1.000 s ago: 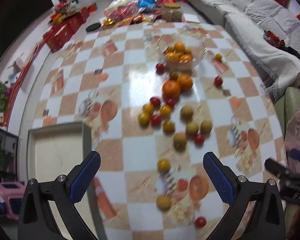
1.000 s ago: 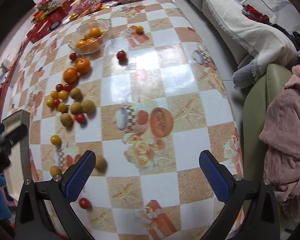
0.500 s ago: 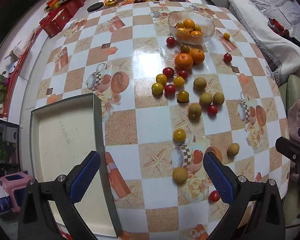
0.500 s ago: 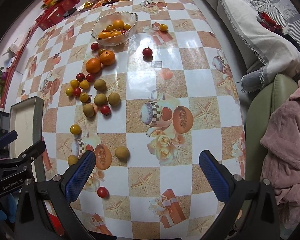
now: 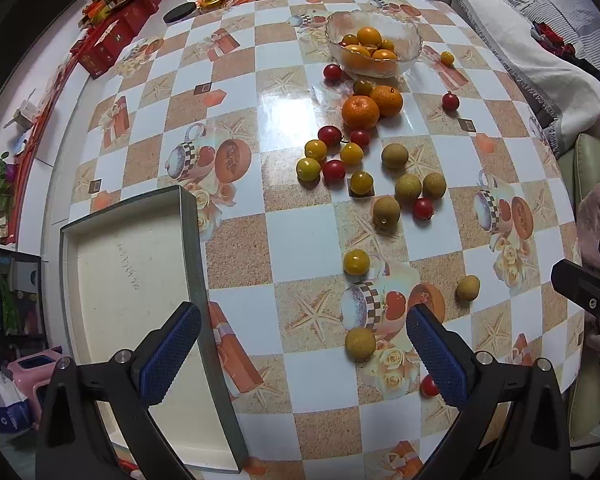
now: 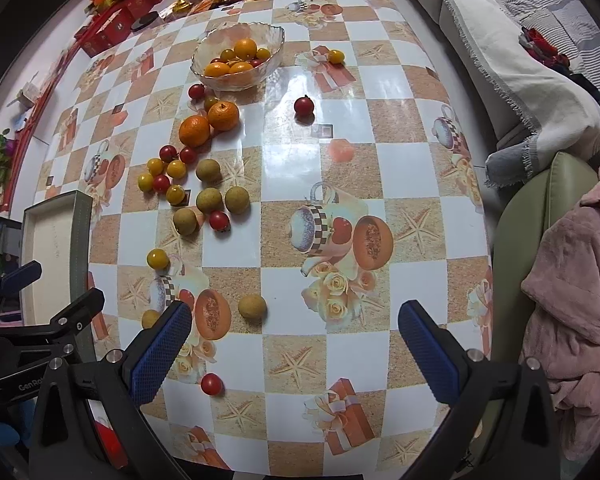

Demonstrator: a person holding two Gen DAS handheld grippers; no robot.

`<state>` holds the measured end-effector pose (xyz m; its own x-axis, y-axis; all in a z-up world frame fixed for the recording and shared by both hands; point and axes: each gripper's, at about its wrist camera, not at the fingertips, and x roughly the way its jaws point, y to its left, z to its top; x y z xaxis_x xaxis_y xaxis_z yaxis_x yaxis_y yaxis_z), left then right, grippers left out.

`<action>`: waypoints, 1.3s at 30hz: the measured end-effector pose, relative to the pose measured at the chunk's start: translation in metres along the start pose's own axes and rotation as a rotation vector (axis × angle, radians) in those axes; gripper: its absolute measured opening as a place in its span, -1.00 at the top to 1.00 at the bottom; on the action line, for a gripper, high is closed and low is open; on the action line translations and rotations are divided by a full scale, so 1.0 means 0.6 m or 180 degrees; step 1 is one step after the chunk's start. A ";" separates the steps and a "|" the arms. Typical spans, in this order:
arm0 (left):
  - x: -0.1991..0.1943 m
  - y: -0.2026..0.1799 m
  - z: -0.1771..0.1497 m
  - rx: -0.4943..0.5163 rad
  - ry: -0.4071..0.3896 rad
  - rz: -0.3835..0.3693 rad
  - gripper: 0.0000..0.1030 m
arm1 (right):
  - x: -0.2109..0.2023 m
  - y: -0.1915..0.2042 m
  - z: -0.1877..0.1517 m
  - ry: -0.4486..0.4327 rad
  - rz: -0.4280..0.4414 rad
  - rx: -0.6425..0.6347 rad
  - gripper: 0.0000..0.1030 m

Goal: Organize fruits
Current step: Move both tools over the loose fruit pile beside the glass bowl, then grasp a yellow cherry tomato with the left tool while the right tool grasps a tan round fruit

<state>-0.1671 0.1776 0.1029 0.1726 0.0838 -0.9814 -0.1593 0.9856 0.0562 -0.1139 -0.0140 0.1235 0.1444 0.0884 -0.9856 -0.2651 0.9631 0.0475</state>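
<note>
Table (image 5: pixel 236 248) w/ checkered printed cloth fills both views; sofa (image 6: pixel 520 40) runs along its far right edge, pink blanket (image 6: pixel 580 300) near the right wrist cam. Open flat box (image 5: pixel 124 288) sits at the table's near-left corner, bare inside, prob. the sorting spot since it's closest to the left gripper (image 5: pixel 300 344). Glass bowl (image 5: pixel 374 46) at the far end already holds oranges + small yellow fruit, so part of the sorting looks done. Two oranges (image 5: pixel 372 106) touch each other just in front of the bowl; below them a loose cluster of red & yellow cherry tomatoes (image 5: pixel 332 156) and brownish longans (image 5: pixel 408 188), scattered, none in the box yet. Nearest: one longan (image 5: pixel 360 344) lies between the left gripper's pads, which are spread wide, holding nothing, above the table. Right gripper (image 6: pixel 296 344) likewise spread wide & empty, over bare cloth. Hidden: a red tomato (image 5: pixel 429 386) is half cut off behind the left gripper's right pad; box's near end is blocked by the gripper body; far clutter of packets is too small to ID.
</note>
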 end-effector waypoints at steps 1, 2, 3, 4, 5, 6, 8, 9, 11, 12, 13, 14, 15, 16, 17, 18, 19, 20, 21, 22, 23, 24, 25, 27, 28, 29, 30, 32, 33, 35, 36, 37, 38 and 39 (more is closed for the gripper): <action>0.001 -0.001 0.001 0.0004 0.0005 0.0006 -1.00 | 0.001 0.000 0.000 0.0005 0.0003 0.0000 -1.00; 0.003 0.000 0.001 0.0005 0.0011 0.0009 -1.00 | 0.002 -0.001 0.000 0.0012 0.0004 0.0002 -1.00; 0.005 -0.002 0.002 -0.0001 0.0020 0.0009 -1.00 | 0.003 -0.001 0.000 0.0017 0.0002 0.0003 -1.00; 0.007 -0.002 0.002 -0.0007 0.0033 0.0006 -1.00 | 0.004 -0.002 0.000 0.0022 0.0002 0.0008 -1.00; 0.008 -0.002 0.003 -0.0011 0.0041 0.0007 -1.00 | 0.005 -0.002 0.000 0.0027 0.0005 0.0015 -1.00; 0.009 -0.003 0.003 -0.0013 0.0050 0.0008 -1.00 | 0.005 -0.003 -0.001 0.0031 0.0007 0.0020 -1.00; 0.011 -0.003 0.004 -0.0012 0.0062 0.0013 -1.00 | 0.007 -0.004 -0.001 0.0040 0.0006 0.0026 -1.00; 0.012 -0.003 0.004 -0.0011 0.0069 0.0014 -1.00 | 0.007 -0.004 -0.001 0.0042 0.0005 0.0028 -1.00; 0.014 -0.002 0.005 -0.0014 0.0076 0.0011 -1.00 | 0.008 -0.004 -0.001 0.0049 0.0005 0.0032 -1.00; 0.014 -0.001 0.004 -0.0016 0.0079 0.0009 -1.00 | 0.009 -0.004 -0.001 0.0054 0.0006 0.0032 -1.00; 0.014 -0.001 0.004 -0.0018 0.0082 0.0007 -1.00 | 0.010 -0.004 -0.001 0.0060 0.0010 0.0031 -1.00; 0.015 -0.001 0.004 -0.0016 0.0083 0.0009 -1.00 | 0.011 -0.003 -0.002 0.0063 0.0012 0.0029 -1.00; 0.016 -0.001 0.004 -0.0017 0.0088 0.0014 -1.00 | 0.012 -0.002 -0.002 0.0064 0.0011 0.0025 -1.00; 0.017 -0.001 0.003 -0.0019 0.0090 0.0017 -1.00 | 0.012 -0.001 -0.003 0.0065 0.0011 0.0020 -1.00; 0.018 0.000 0.002 -0.0023 0.0094 0.0016 -1.00 | 0.013 -0.001 -0.003 0.0068 0.0014 0.0017 -1.00; 0.020 0.000 0.002 -0.0029 0.0096 0.0012 -1.00 | 0.014 -0.001 -0.004 0.0073 0.0014 0.0015 -1.00; 0.020 0.001 0.002 -0.0032 0.0097 0.0014 -1.00 | 0.015 -0.001 -0.003 0.0079 0.0015 0.0014 -1.00; 0.021 0.001 0.002 -0.0034 0.0095 0.0018 -1.00 | 0.017 -0.001 -0.004 0.0085 0.0015 0.0014 -1.00; 0.023 0.001 0.001 -0.0038 0.0096 0.0020 -1.00 | 0.018 -0.001 -0.004 0.0091 0.0016 0.0016 -1.00; 0.024 0.002 0.001 -0.0038 0.0097 0.0023 -1.00 | 0.019 -0.002 -0.004 0.0097 0.0020 0.0017 -1.00; 0.025 0.002 0.000 -0.0037 0.0098 0.0028 -1.00 | 0.020 -0.002 -0.004 0.0101 0.0021 0.0018 -1.00; 0.027 0.003 0.001 -0.0035 0.0101 0.0031 -1.00 | 0.021 -0.002 -0.005 0.0102 0.0021 0.0017 -1.00; 0.029 0.003 0.001 -0.0033 0.0104 0.0030 -1.00 | 0.023 -0.002 -0.006 0.0108 0.0025 0.0015 -1.00; 0.033 0.004 0.001 -0.0034 0.0114 0.0032 -1.00 | 0.026 -0.002 -0.007 0.0117 0.0023 0.0011 -1.00; 0.036 0.004 0.000 -0.0032 0.0120 0.0040 -1.00 | 0.029 -0.003 -0.008 0.0122 0.0022 0.0009 -1.00; 0.039 0.004 0.000 -0.0029 0.0122 0.0046 -1.00 | 0.032 -0.003 -0.010 0.0129 0.0023 0.0012 -1.00; 0.042 0.004 0.000 -0.0030 0.0125 0.0051 -1.00 | 0.035 -0.003 -0.012 0.0140 0.0026 0.0017 -1.00; 0.048 0.004 0.000 -0.0029 0.0144 0.0057 -1.00 | 0.040 -0.003 -0.015 0.0154 0.0022 0.0018 -1.00; 0.051 0.004 -0.001 -0.0031 0.0154 0.0062 -1.00 | 0.042 -0.004 -0.016 0.0163 0.0023 0.0017 -1.00; 0.058 0.004 -0.002 -0.0041 0.0168 0.0059 -1.00 | 0.048 -0.004 -0.020 0.0184 0.0033 0.0023 -1.00; 0.061 0.004 -0.002 -0.0047 0.0169 0.0054 -1.00 | 0.051 -0.004 -0.022 0.0193 0.0038 0.0025 -1.00; 0.064 0.003 -0.002 -0.0048 0.0171 0.0054 -1.00 | 0.054 -0.004 -0.023 0.0201 0.0040 0.0025 -1.00; 0.067 0.003 -0.003 -0.0045 0.0171 0.0057 -1.00 | 0.057 -0.004 -0.025 0.0208 0.0041 0.0023 -1.00; 0.071 0.001 -0.003 -0.0038 0.0170 0.0061 -1.00 | 0.061 -0.005 -0.027 0.0220 0.0048 0.0020 -1.00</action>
<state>-0.1616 0.1816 0.0608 0.1172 0.0943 -0.9886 -0.1738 0.9821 0.0730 -0.1233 -0.0175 0.0849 0.0743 0.0855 -0.9936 -0.2606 0.9634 0.0634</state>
